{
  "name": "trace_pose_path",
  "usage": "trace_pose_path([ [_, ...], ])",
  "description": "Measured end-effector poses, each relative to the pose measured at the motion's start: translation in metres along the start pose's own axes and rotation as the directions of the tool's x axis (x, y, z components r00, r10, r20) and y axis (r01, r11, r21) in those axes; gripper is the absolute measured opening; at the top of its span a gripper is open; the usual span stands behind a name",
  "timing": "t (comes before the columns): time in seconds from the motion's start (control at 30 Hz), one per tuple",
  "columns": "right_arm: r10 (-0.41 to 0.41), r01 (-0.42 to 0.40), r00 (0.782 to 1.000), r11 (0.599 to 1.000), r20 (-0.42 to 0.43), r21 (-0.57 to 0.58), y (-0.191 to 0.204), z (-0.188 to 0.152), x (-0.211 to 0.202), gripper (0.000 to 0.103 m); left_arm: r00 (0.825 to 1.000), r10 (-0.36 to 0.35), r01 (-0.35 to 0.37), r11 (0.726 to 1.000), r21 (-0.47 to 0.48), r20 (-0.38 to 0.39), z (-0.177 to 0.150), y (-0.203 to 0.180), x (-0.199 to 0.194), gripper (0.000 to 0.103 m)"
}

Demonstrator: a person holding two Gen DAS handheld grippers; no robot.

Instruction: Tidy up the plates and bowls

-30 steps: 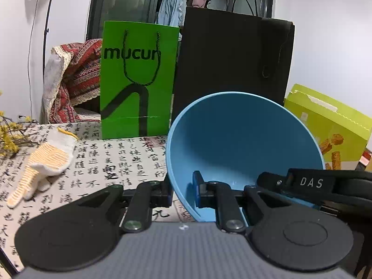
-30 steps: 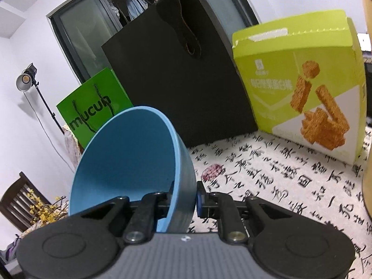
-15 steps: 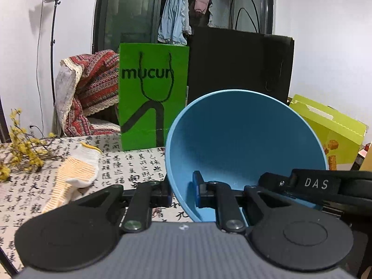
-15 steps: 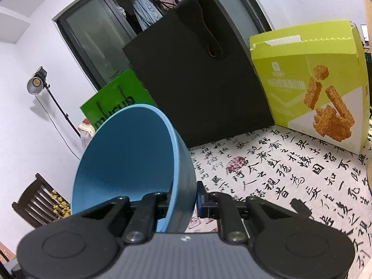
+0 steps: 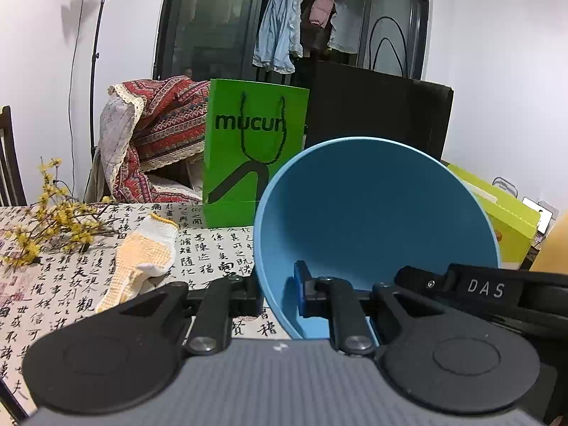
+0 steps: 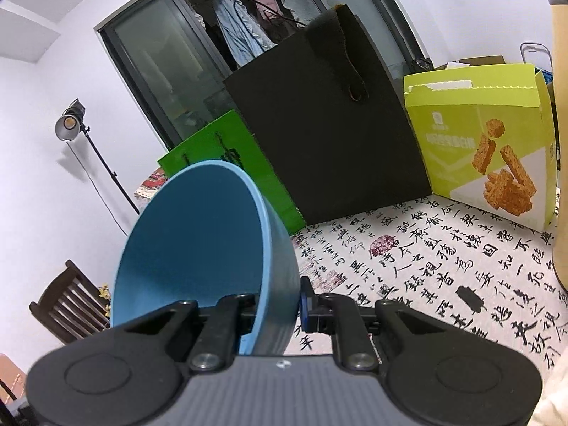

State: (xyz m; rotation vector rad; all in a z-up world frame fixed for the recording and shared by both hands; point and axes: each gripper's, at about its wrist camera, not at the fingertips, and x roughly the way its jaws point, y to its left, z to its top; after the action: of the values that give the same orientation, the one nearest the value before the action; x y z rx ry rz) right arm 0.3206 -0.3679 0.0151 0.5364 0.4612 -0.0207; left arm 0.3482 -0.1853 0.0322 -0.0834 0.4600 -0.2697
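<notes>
We are seeing one round, matte blue plastic bowl (image 5: 376,213), tipped on edge above the surface (image 5: 213,245) with its calligraphy-printed cloth. We are holding it from two sides. Our left claw (image 5: 278,293) is clamping its rim, one finger outside the wall and one blue-padded finger (image 5: 301,291) inside. Our right claw (image 6: 278,305) is pinching the opposite rim the same way, its fingers nearly together on the thin wall. Behind, we are counting one green paper bag (image 5: 254,152), one black paper bag (image 6: 326,135), one lime snack box (image 6: 482,135) and one white-and-orange work glove (image 5: 142,259) lying flat.
</notes>
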Motion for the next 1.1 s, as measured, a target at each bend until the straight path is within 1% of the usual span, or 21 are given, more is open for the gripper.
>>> trace_pose_path([
  [0.5,0.02,-0.02,1.0,1.0,-0.003,-0.011,0.025,-0.022,-0.038,0.014,1.0,-0.006,0.006,1.0,-0.014,0.007,-0.01,0.021,-0.049,0.017],
  [0.77,0.034,-0.034,0.999,0.999,-0.011,-0.013,0.037,-0.038,-0.058,0.014,1.0,0.01,-0.01,1.0,-0.024,0.018,-0.018,0.03,-0.075,0.017],
  [1.1,0.057,-0.058,0.998,0.998,-0.029,-0.013,0.051,-0.059,-0.073,0.014,0.999,0.032,-0.031,0.999,-0.034,0.022,-0.028,0.045,-0.103,0.017],
])
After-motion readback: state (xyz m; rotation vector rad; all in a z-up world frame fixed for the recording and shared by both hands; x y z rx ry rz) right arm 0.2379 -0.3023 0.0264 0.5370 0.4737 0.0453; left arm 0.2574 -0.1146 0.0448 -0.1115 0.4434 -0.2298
